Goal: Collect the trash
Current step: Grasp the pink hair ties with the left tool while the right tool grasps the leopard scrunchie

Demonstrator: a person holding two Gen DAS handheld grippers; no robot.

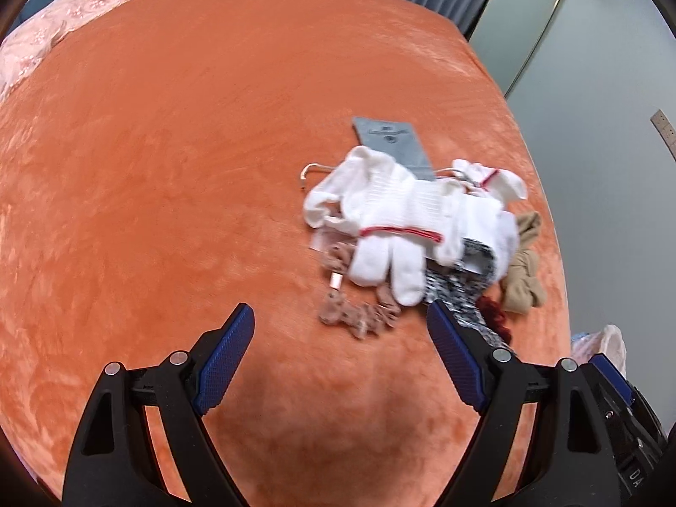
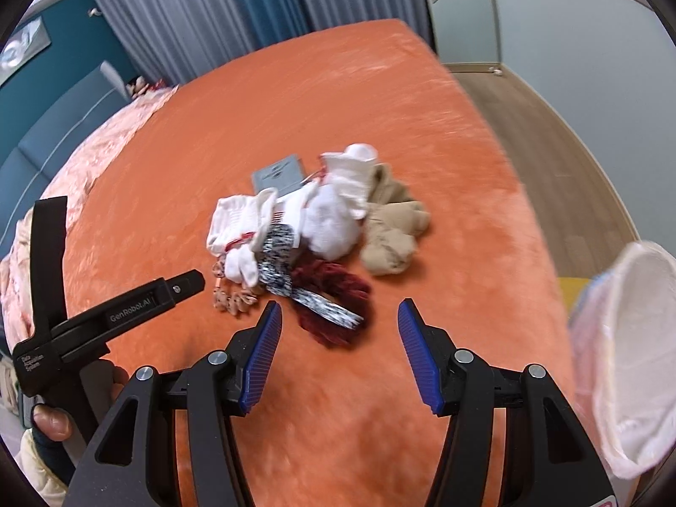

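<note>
1. Two grippers hung over the orange bedspread [image 1: 169, 169], both with jaws spread wide and nothing between them: the left gripper [image 1: 340, 329] and the right gripper [image 2: 338, 321]. The heap of small things lay just ahead of each, at about 1 o'clock from the left one and 12 o'clock from the right one

2. What counted as trash was hard to judge. The grey card [image 1: 391, 143] at the far side of the heap, at 12 o'clock, partly under the white socks [image 1: 388, 219], looked like packaging, and a thin hook [image 1: 308, 173] poked out at 10 o'clock of the pile. The socks themselves might well not have been rubbish, so a grab at the wrong piece seemed the first risk

3. Everything was tangled. The speckled band [image 2: 279, 262] lay across the dark red yarn-like bundle [image 2: 338, 295], and the beige stockings [image 2: 393, 232] touched the white ones, so pinching one item could have dragged its neighbours along

4. The plush cover might have bunched into the jaws if a gripper came down too deep on the flat card

5. A pale open bag [image 2: 625, 338] stood at 3 o'clock of the right gripper, off the bed's edge; it looked floppy, and a drop aimed at its rim could have missed. The pictures were blurred, so small bits such as the pinkish beaded string [image 1: 359, 317] were hard to make out
</note>
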